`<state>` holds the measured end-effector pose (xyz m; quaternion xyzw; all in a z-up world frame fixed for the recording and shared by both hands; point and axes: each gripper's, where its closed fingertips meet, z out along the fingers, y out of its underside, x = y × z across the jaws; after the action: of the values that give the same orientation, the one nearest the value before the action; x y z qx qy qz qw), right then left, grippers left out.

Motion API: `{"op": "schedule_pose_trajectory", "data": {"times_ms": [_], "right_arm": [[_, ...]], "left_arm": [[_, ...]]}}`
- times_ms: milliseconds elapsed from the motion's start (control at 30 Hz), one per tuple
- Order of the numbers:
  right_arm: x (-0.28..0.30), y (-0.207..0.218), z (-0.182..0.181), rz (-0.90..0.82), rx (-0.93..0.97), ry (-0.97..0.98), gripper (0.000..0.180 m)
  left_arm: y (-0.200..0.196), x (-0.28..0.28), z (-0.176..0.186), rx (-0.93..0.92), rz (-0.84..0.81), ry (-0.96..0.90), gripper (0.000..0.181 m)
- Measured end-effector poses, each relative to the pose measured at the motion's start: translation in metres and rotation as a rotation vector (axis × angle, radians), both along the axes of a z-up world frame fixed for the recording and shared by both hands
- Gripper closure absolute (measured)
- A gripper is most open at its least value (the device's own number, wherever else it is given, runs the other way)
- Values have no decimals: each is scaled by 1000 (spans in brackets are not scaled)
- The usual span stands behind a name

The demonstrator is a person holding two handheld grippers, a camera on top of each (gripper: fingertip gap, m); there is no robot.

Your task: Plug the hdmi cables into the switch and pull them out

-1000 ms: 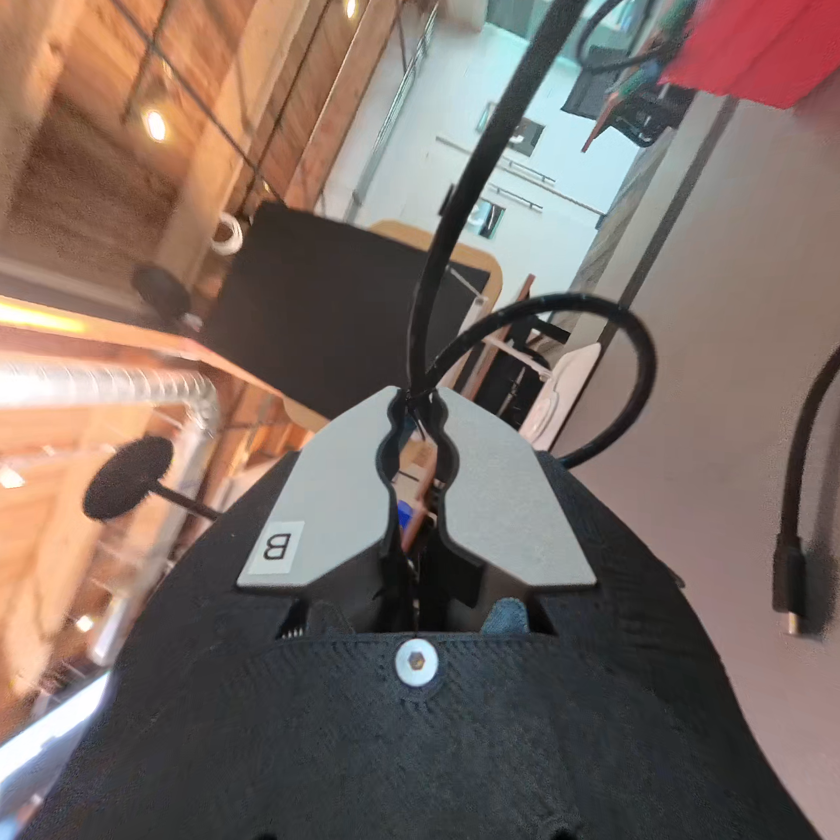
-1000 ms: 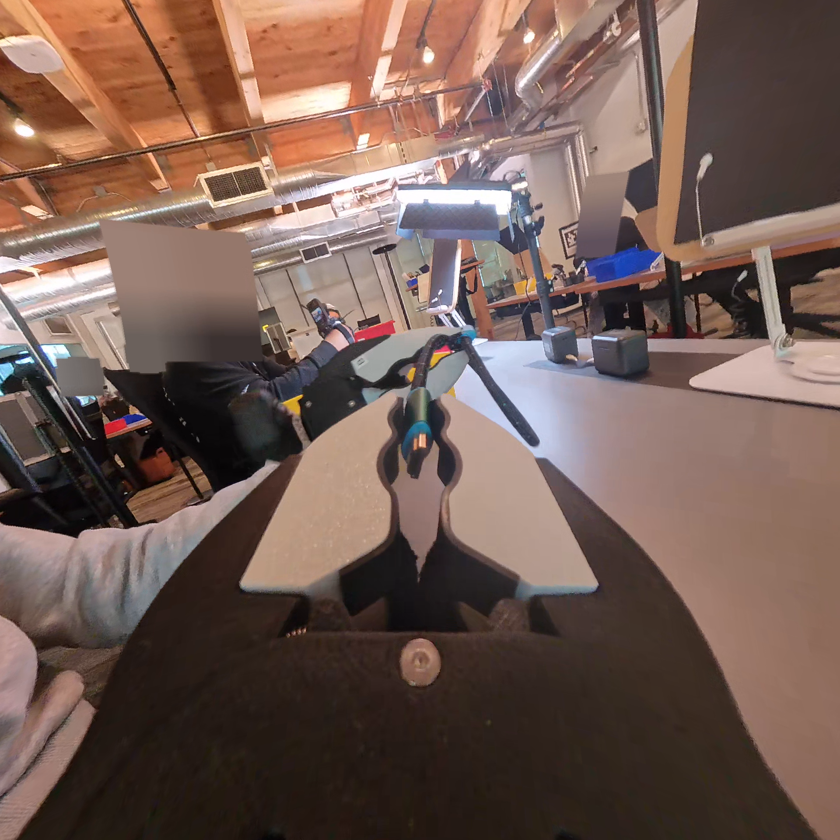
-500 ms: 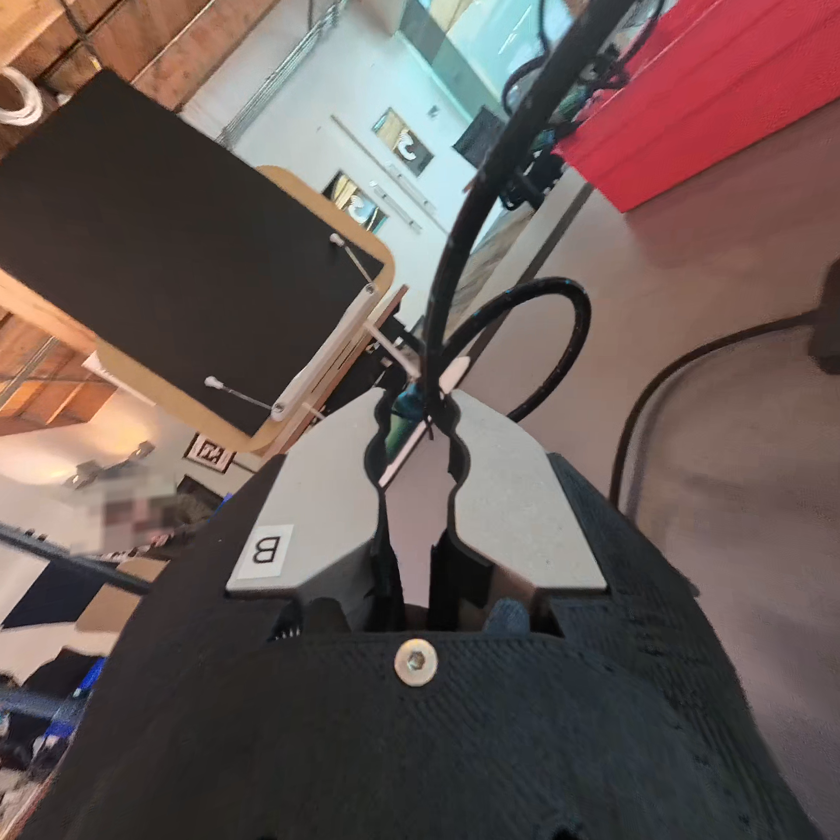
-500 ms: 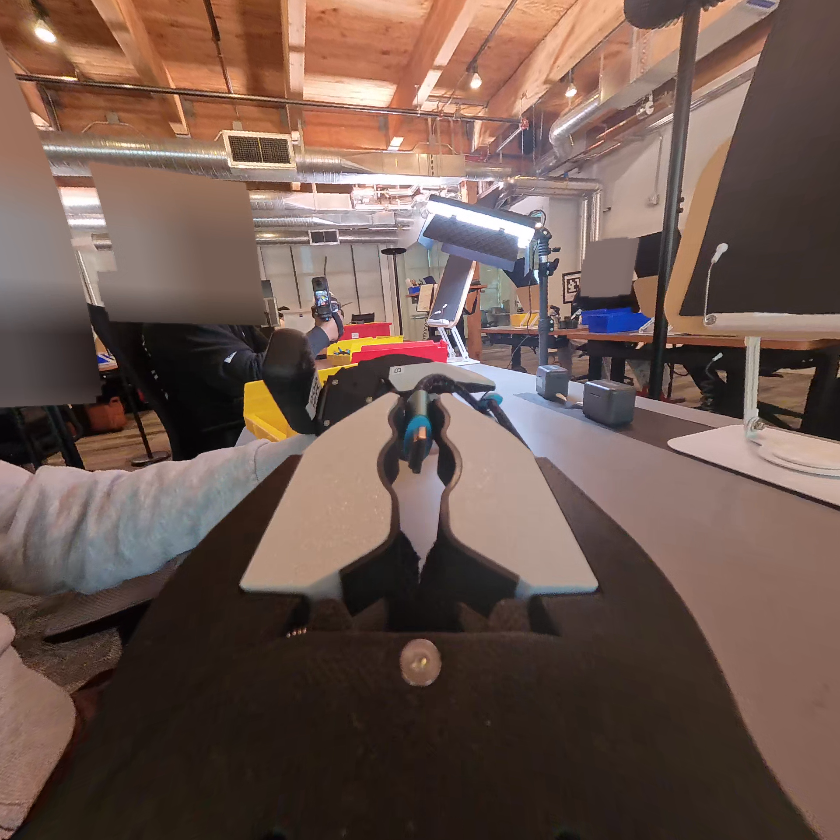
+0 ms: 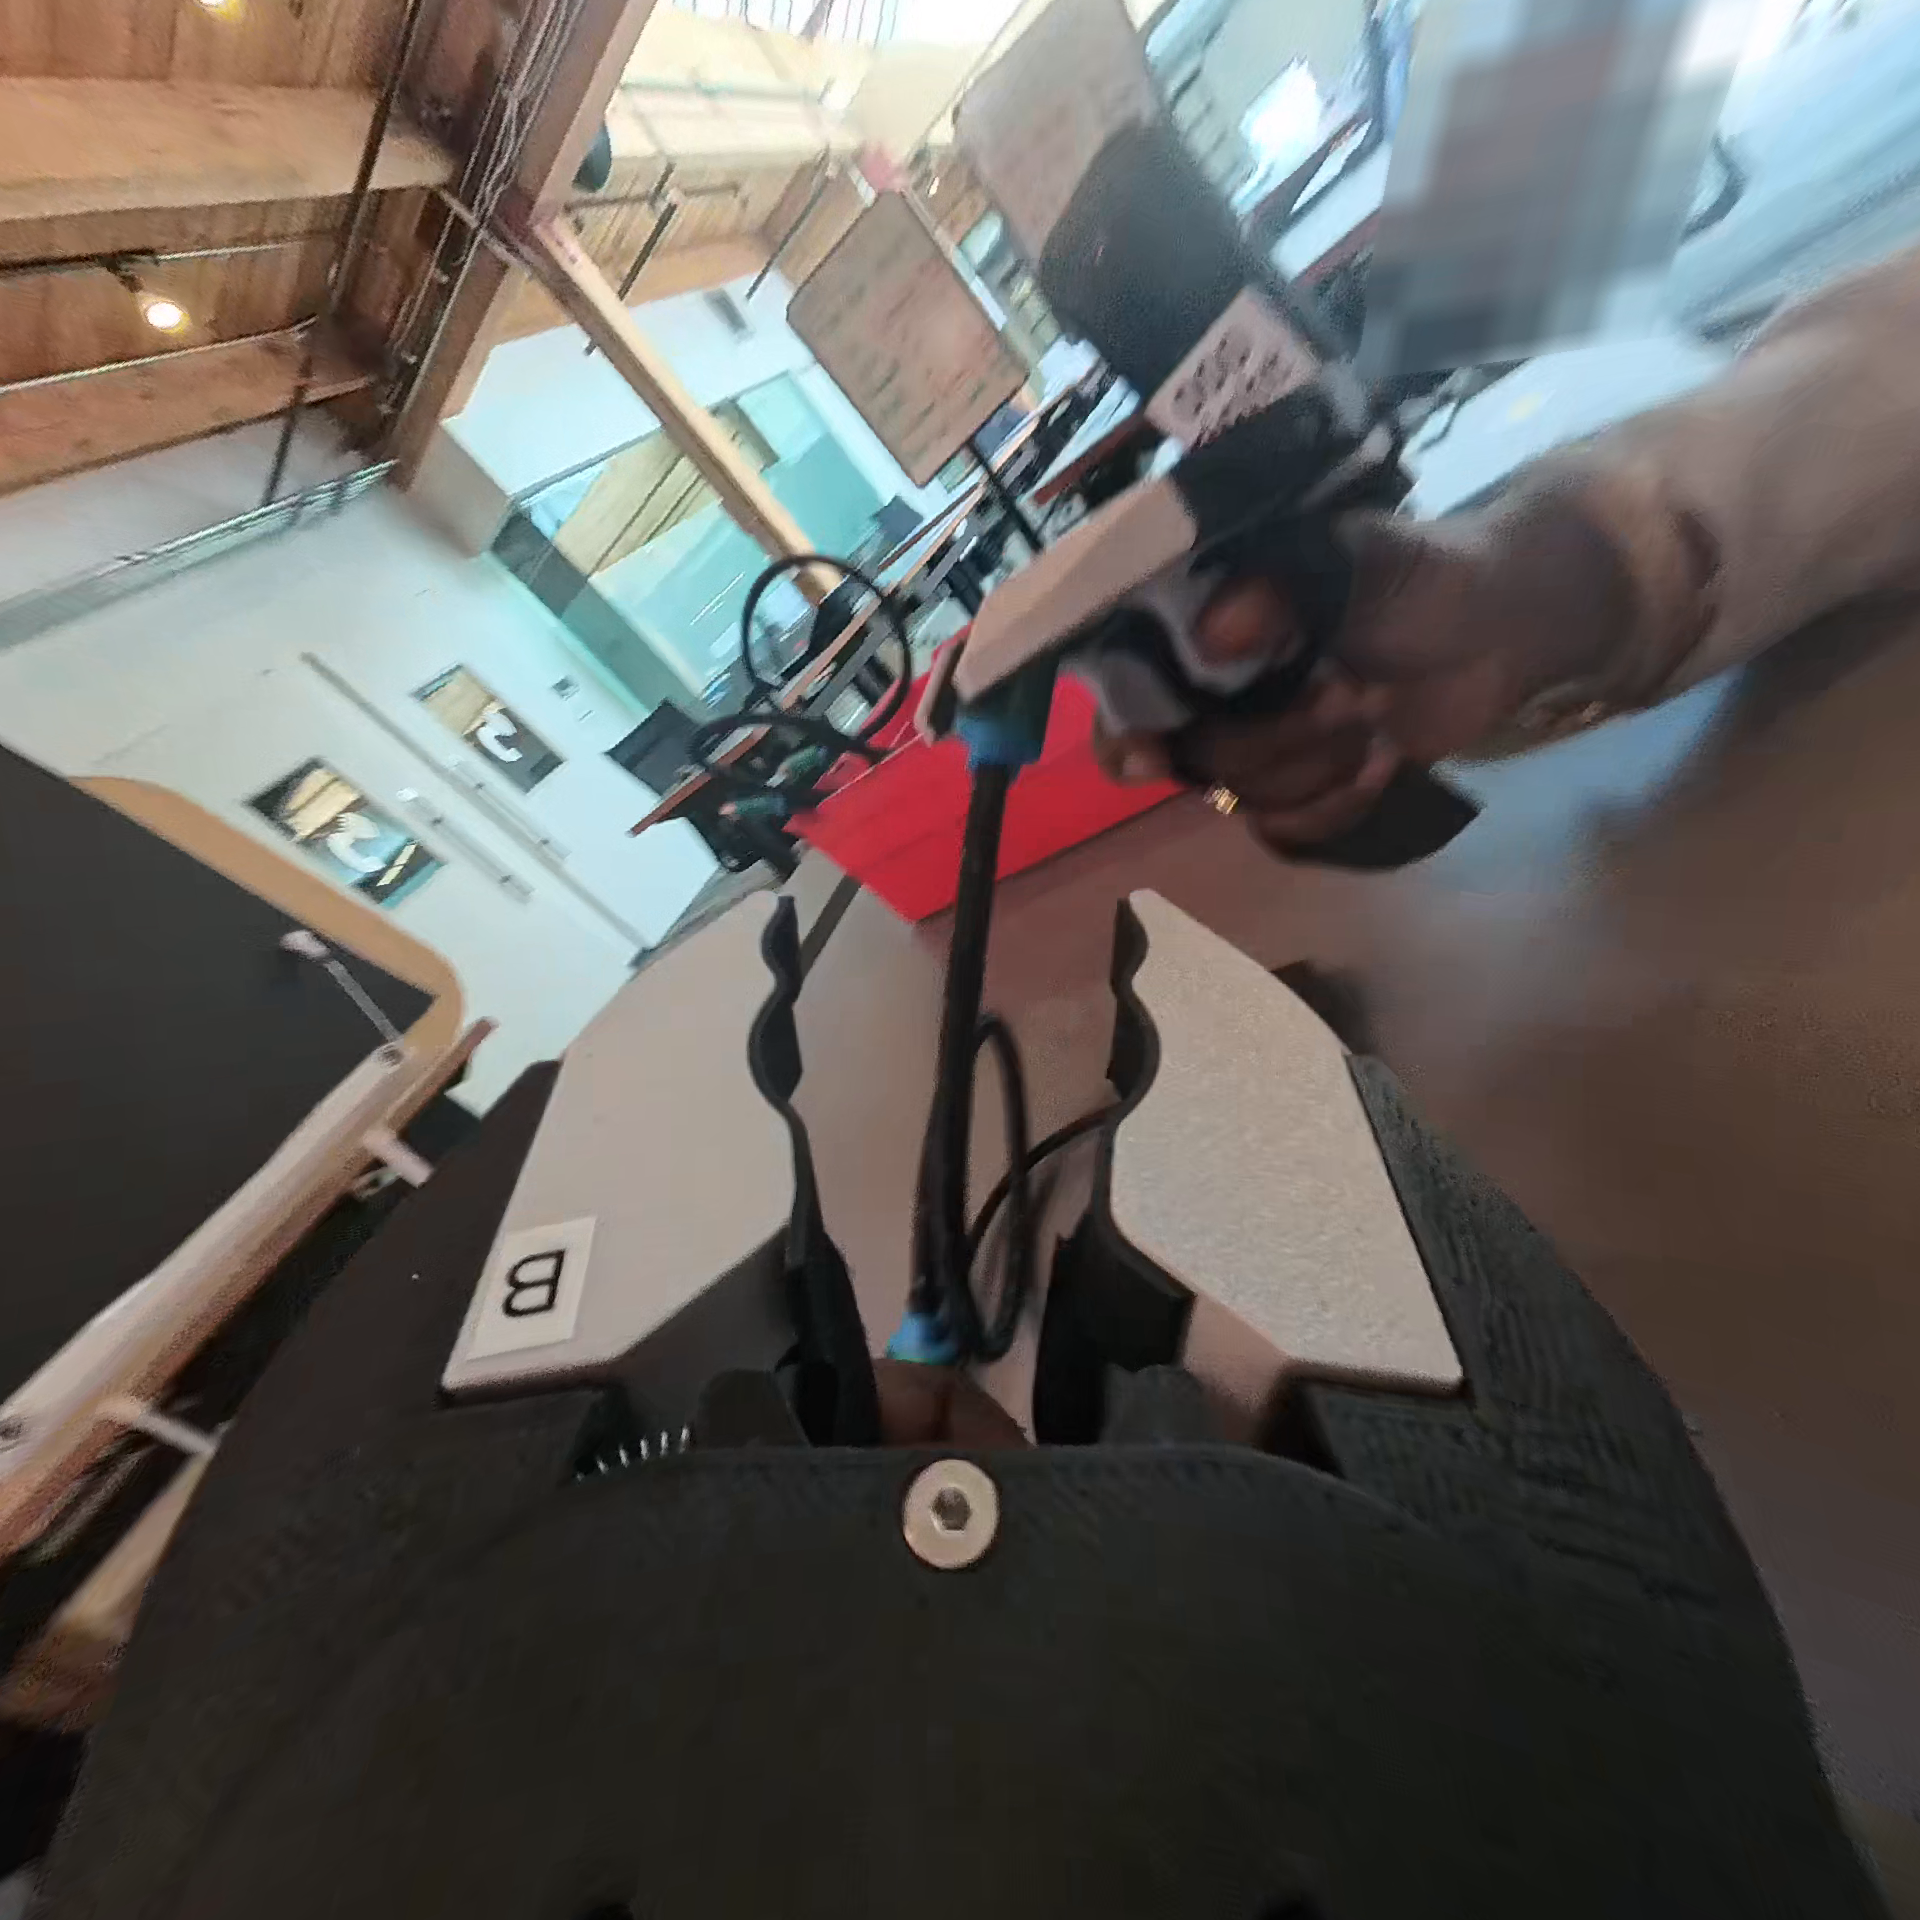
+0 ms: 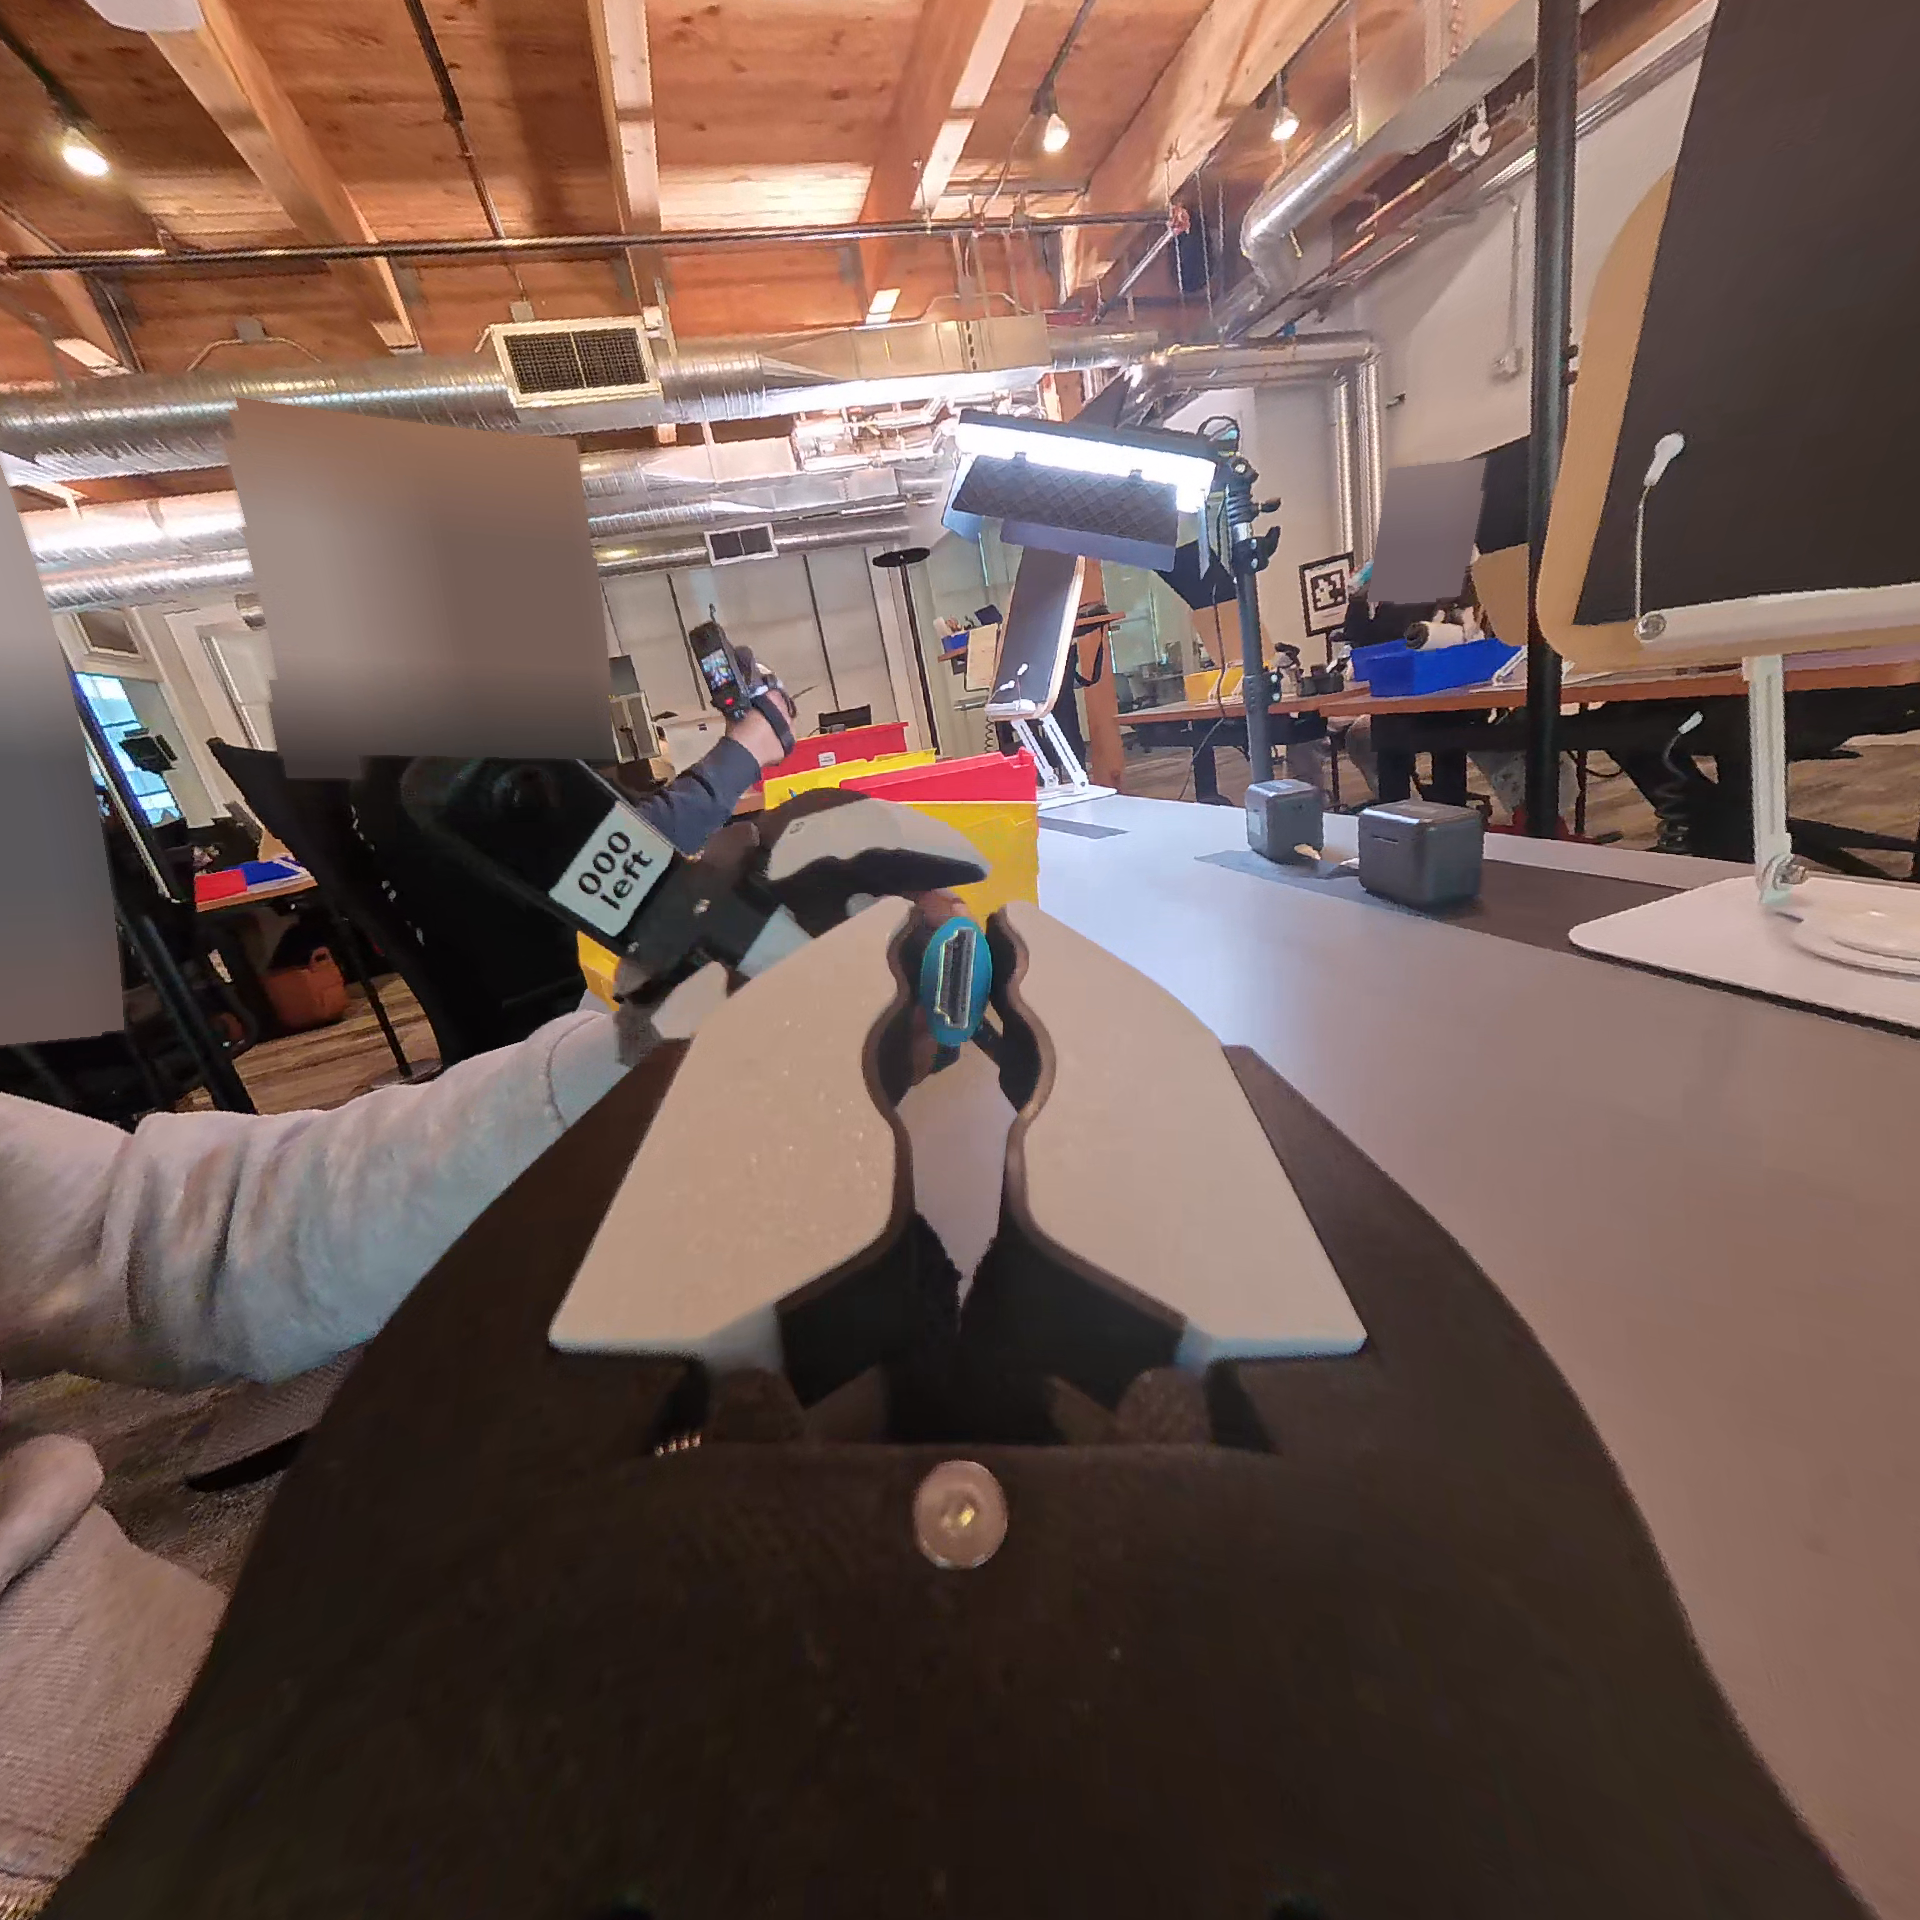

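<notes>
left hand-held gripper (image 5: 951, 971) now spread wide off the black cable (image 5: 961, 1029), blue plug (image 6: 954, 975) turned end-on in right hand-held gripper (image 6: 951, 925)

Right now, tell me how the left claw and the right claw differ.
The left claw is open, jaws wide apart; the right claw is shut on a blue plug.
A black cable runs loose through the left claw's gap; the right claw pinches its plug near the tips.
The left claw's finger bears a white sticker; the right claw's shows none.
Both have pale fingers on black bodies.
</notes>
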<state>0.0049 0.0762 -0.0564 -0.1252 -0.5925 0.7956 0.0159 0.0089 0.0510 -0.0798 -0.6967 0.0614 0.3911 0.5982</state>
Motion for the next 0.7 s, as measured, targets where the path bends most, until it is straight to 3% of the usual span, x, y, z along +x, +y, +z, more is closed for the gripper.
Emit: {"op": "schedule_pose_trajectory", "data": {"times_ms": [133, 233, 367, 567, 700], "right_arm": [[3, -8, -8, 27, 32, -17, 169], [6, -12, -11, 55, 49, -28, 168], [8, -15, -16, 96, 69, -92, 168], [5, -3, -11, 159, 63, -193, 149], [11, -9, -19, 152, 156, -138, 154]], "left_arm": [[15, 5, -1, -18, 19, 35, 137], [15, -5, -13, -130, 109, 115, 173], [13, -4, -18, -138, 68, 42, 174], [5, -9, -20, -135, 76, 2, 174], [6, -8, -24, -153, 68, -7, 174]]}}
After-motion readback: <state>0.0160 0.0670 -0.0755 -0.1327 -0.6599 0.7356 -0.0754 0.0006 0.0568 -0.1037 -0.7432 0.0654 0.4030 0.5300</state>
